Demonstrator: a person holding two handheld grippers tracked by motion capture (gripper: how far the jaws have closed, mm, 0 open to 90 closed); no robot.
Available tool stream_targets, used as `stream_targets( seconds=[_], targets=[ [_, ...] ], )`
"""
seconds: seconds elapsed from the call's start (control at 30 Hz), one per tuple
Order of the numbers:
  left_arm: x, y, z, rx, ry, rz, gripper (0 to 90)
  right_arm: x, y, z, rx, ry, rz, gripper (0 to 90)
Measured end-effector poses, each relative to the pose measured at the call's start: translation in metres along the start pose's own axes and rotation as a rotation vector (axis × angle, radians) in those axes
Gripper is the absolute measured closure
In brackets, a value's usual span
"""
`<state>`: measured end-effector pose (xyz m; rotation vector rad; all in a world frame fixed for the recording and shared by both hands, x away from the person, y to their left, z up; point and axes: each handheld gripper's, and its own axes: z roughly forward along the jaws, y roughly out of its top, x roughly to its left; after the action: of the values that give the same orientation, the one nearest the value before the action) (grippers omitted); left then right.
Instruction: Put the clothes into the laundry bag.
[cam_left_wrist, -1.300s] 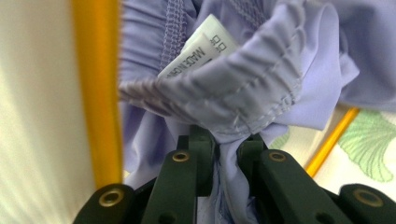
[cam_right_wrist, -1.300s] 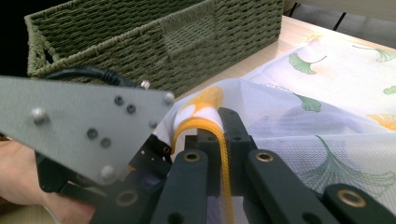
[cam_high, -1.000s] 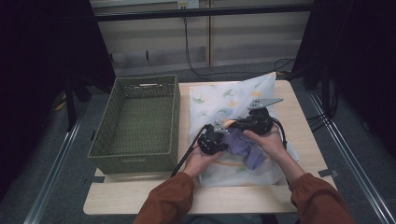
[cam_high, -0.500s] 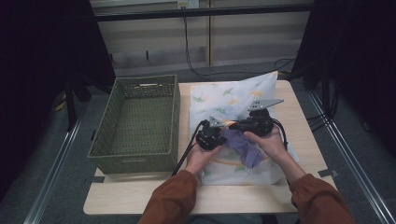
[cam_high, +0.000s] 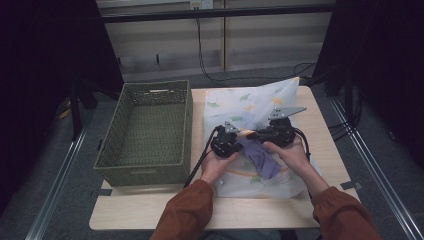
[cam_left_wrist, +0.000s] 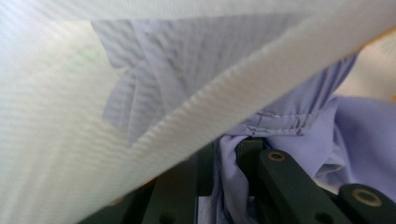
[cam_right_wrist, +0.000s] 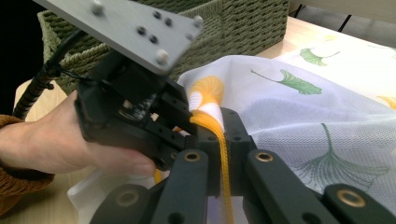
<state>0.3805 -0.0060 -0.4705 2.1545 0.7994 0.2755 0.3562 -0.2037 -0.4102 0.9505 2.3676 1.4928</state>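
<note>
A white mesh bag printed with leaves lies on the table, and a purple cloth sits at its open end. My left gripper is shut on a fold of the purple cloth, with the bag's mesh draped across that view. My right gripper is shut on the bag's orange-trimmed edge and lifts it a little. The two grippers meet almost tip to tip over the bag's mouth. The left gripper, held in a hand, shows close in the right gripper view.
A green woven basket stands on the left half of the table, close beside the bag. Its wall rises just behind the grippers. Cables trail from both grippers toward the person. Bare wood shows along the table's near edge.
The left hand has shifted a little away from me with the cloth. The right hand and the bag's edge have stayed put.
</note>
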Motion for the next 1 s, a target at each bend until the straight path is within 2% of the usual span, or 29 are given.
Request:
stream_targets(
  seconds=[0.07, 0.1, 0.2, 0.33, 0.37, 0.43, 0.47, 0.6, 0.73, 0.77, 0.87, 1.0],
  targets=[
    [-0.003, -0.006, 0.004, 0.022, -0.012, -0.003, 78.6, 0.0, 0.0, 0.001, 0.006, 0.0, -0.007, 89.1],
    [-0.005, -0.008, 0.005, 0.021, -0.022, 0.005, 75.7, 0.0, 0.0, 0.002, 0.009, 0.001, -0.007, 89.0],
    [-0.011, -0.012, 0.004, 0.041, -0.017, 0.033, 67.1, -0.002, -0.001, 0.002, 0.01, 0.001, -0.008, 89.0],
    [-0.012, -0.014, -0.001, 0.025, -0.036, 0.042, 50.5, -0.004, -0.001, 0.002, 0.01, 0.0, 0.002, 89.0],
    [-0.013, -0.014, -0.005, 0.029, -0.034, 0.051, 47.7, -0.004, -0.001, 0.002, 0.01, 0.0, 0.003, 89.0],
    [-0.014, -0.014, -0.013, 0.005, -0.058, 0.065, 42.8, -0.004, -0.001, 0.002, 0.009, 0.001, 0.002, 89.0],
    [-0.015, -0.013, -0.018, 0.0, -0.057, 0.068, 41.1, -0.005, -0.001, 0.002, 0.007, 0.001, 0.001, 89.0],
    [-0.021, -0.012, -0.034, -0.03, -0.092, 0.091, 39.1, -0.005, -0.001, 0.002, 0.003, 0.0, 0.006, 88.9],
    [-0.039, -0.01, -0.044, -0.06, -0.145, 0.123, 39.1, -0.005, 0.0, 0.001, 0.003, 0.0, -0.001, 88.6],
    [-0.044, -0.01, -0.043, -0.071, -0.179, 0.127, 39.6, -0.005, 0.0, 0.002, 0.001, -0.001, 0.0, 88.6],
    [-0.059, -0.012, -0.034, -0.058, -0.23, 0.166, 40.7, -0.006, -0.001, 0.002, 0.003, -0.002, 0.006, 88.7],
    [-0.066, -0.017, -0.013, -0.044, -0.28, 0.14, 43.0, -0.005, -0.001, 0.002, 0.001, 0.001, 0.006, 88.8]
  ],
)
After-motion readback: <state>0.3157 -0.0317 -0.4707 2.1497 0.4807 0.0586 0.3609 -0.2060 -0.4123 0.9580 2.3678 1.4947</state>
